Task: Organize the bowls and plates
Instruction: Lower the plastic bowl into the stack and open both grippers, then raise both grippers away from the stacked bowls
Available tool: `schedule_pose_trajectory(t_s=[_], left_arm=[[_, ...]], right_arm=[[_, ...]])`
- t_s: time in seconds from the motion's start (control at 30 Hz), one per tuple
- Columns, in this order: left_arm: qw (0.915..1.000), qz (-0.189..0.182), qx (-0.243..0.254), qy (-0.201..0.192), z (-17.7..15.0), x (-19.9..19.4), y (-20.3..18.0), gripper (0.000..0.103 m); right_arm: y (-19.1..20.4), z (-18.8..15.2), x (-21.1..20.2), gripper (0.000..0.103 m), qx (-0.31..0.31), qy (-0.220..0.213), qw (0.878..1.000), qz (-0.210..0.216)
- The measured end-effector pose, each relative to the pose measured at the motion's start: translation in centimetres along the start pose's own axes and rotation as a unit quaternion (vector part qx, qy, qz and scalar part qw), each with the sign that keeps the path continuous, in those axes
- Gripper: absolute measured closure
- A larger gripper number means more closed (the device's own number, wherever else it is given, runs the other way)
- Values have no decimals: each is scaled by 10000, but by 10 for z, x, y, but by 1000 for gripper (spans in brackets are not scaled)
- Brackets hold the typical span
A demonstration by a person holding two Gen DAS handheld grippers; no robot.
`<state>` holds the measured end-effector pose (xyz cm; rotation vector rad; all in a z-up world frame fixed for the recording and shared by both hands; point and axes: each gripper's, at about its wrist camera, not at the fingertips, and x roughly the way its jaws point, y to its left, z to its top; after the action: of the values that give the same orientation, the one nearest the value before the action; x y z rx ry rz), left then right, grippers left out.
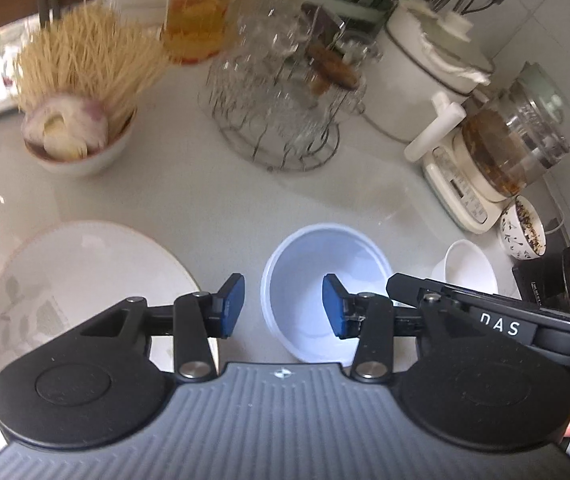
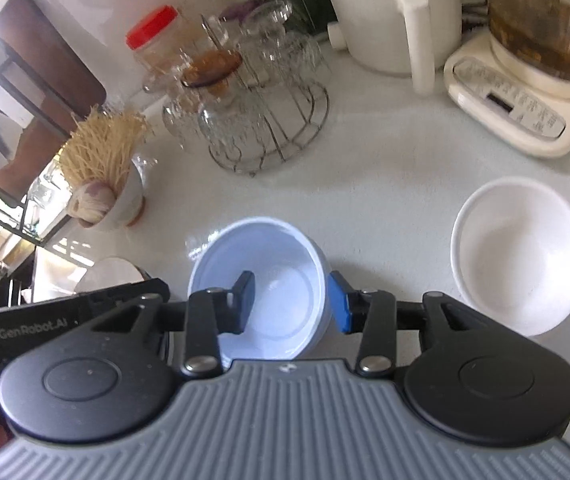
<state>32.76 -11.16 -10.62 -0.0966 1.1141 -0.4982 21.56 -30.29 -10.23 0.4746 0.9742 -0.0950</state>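
Observation:
A pale blue bowl (image 1: 327, 280) (image 2: 273, 280) stands upright on the white counter. My left gripper (image 1: 283, 306) is open, its right finger over the bowl's inside, its left finger outside the left rim. My right gripper (image 2: 291, 302) is open and straddles the bowl's right wall, left finger inside, right finger outside. A white plate (image 1: 85, 280) with a grey leaf print lies left of the bowl. A white bowl (image 2: 521, 252) (image 1: 469, 266) stands to the right.
A small bowl with garlic and toothpicks (image 1: 81, 120) stands at the back left. A wire rack of glasses (image 1: 285, 96), a red-lidded jar (image 1: 201, 12), a white pot (image 1: 425, 68), a glass kettle on its base (image 1: 505, 148) and a patterned cup (image 1: 523, 232) line the back and right.

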Motion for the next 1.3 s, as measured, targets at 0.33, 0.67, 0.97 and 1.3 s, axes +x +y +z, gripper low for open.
schedule_pose_trajectory(t_s=[0.33, 0.67, 0.97, 1.3], left_arm=[[9962, -338, 342, -719, 11, -54, -17, 54], [9904, -631, 710, -1001, 5, -90, -16, 54], [9893, -622, 1028, -829, -15, -99, 1, 54], [9911, -489, 877, -874, -27, -96, -8, 54]], right_arm=[[20, -4, -50, 60, -229, -920, 9954, -141], [36, -25, -81, 60, -55, -1436, 9887, -437], [52, -67, -91, 60, -22, -1241, 9900, -663], [44, -61, -87, 61, -77, -1248, 9905, -572]])
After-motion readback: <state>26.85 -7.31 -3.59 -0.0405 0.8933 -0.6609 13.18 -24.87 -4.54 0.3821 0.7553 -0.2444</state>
